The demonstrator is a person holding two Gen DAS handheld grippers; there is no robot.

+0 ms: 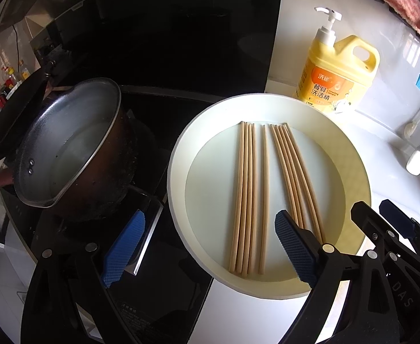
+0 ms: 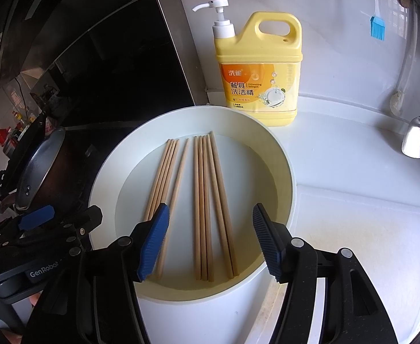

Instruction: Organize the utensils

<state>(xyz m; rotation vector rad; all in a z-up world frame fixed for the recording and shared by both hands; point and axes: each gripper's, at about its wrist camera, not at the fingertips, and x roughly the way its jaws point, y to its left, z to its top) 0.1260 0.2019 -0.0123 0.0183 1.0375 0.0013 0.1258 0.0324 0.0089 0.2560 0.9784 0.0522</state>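
The left tongs (image 1: 207,249) are built of matte black plastic arms that widen toward the camera, each joined by round silver rivet heads. Their fingers (image 1: 122,253) carry bright blue rubber pads with a fine waffle-grid texture and a scalloped lower edge. The right tongs (image 2: 211,242) have the same black frame and silver pivots; their pads (image 2: 154,242) are blue with close ridges, the far one looking darker navy in shade. Seen from the right wrist, the left unit's body shows small screws, a grey housing and white "GenRobot" lettering. Faint raised letters "DAS" mark a black arm in the left wrist view.
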